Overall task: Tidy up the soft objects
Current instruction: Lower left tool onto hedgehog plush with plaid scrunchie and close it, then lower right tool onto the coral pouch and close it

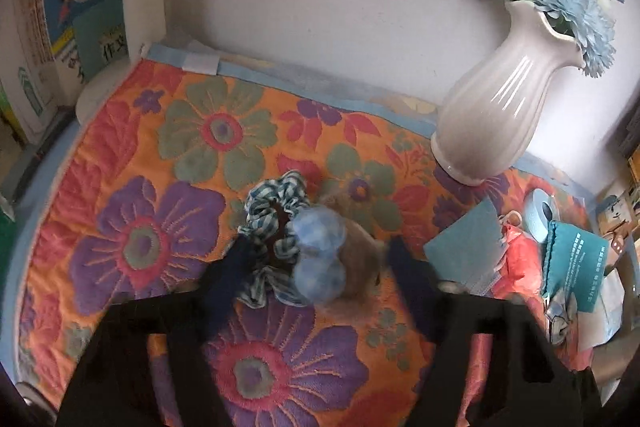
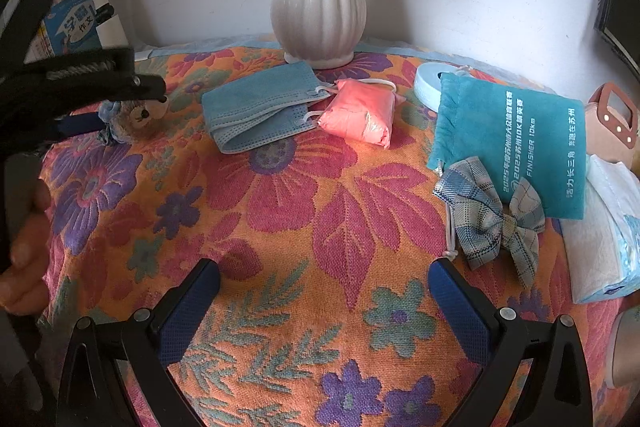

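My left tongs [image 1: 318,245] pointed down at the floral cloth [image 1: 132,163], with a small brown plush bear [image 1: 362,259] and a blue-and-white checked scrunchie [image 1: 268,205] between their two dark blue fingers [image 1: 236,267]. The left finger lay against the scrunchie's edge and the right finger sat just beside the bear's fur, but that view was blurred and I could not tell whether the pads were actually pressing on either. The bear wore a pale blue bow [image 1: 318,255] on its head and lay touching the scrunchie, both near the middle of the cloth and well to the left of the white ribbed vase [image 1: 500,107] at the far edge. My right tongs [image 2: 323,267] stood wide apart over bare cloth at the near side, with nothing between them. From that side the bear showed at the far left, under the other tool. Further right lay a stack of blue face masks [image 2: 256,107], touching a pink packet [image 2: 360,115] just in front of the vase. At the far right, a teal drawstring pouch [image 2: 512,139] lay partly over a pale blue roll of tape [image 2: 426,83], with a plaid bow [image 2: 492,219] overlapping the pouch's near edge and a tissue pack [image 2: 600,235] beside it. A hand [image 2: 24,259] showed at the left rim.
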The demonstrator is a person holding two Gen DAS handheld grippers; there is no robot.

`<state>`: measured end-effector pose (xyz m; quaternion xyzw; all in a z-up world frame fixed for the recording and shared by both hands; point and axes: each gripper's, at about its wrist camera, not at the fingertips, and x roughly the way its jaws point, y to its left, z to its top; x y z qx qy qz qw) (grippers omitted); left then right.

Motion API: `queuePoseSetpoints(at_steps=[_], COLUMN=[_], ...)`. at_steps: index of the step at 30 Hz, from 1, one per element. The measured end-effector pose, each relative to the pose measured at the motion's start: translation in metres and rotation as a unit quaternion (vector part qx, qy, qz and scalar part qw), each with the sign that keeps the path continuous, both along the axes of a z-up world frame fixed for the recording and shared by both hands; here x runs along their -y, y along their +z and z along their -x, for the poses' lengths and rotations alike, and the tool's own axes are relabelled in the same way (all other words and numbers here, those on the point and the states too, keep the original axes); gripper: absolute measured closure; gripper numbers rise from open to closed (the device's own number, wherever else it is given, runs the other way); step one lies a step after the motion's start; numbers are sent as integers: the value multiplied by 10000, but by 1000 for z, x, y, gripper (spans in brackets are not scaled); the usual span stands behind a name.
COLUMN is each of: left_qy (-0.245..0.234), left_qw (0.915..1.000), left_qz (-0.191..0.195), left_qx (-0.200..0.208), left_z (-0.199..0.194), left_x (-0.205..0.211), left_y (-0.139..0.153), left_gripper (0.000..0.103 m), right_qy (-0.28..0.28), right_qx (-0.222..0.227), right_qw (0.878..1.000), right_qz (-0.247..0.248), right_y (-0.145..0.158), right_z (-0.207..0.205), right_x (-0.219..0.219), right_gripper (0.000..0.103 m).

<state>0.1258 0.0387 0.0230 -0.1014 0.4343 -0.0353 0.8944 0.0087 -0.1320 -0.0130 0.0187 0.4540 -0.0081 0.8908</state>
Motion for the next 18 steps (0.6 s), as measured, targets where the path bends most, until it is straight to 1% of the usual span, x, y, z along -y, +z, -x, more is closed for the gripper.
queuePoseSetpoints(at_steps=[2,3,5,6,7,8,9,11,12,13,15,16,17,18], left_qy=[-189,-276,-398,-446,-524,-640,-684,-818,-878,-964,-979,-940,-881,-864], left_qw=[9997,9993,9991,9988,9983,9970,9964,9945,9933,9908,9894,9904,9924,9934], left_qz=[170,242,129,131,222,395,448,540,603,758,894,857,701,585], left_qx=[30,45,116,128,143,179,210,362,441,571,586,536,490,484], left_z=[1,3,13,19,26,37,43,62,68,75,78,79,76,75], left_x=[-1,-1,2,3,2,1,0,-3,-4,-8,-9,-8,-5,-2], left_y=[-2,-2,4,6,10,13,15,17,17,14,7,6,4,3], left_gripper=[64,66,67,68,68,68,68,68,68,67,67,67,68,68], right_qy=[4,27,39,76,161,288,407,411,421,454,487,464,398,255], right_qx=[-119,-244,-522,-596,-637,-671,-704,-905,-881,-719,-232,-111,-61,-114], right_qw=[9999,9997,9986,9982,9978,9973,9967,9950,9952,9964,9985,9988,9988,9987], right_qz=[12,-10,-52,-35,-28,-36,-69,-89,-42,-42,-46,-140,-288,-429], right_y=[2,3,5,5,4,4,5,7,13,20,44,54,62,65], right_z=[0,-1,-7,-9,-11,-13,-14,-14,-12,-9,-6,-8,-15,-27], right_x=[0,0,1,2,3,4,6,9,9,10,11,14,19,26], right_gripper=[0,0,0,0,0,0,0,0,2,3,3,3,3,3])
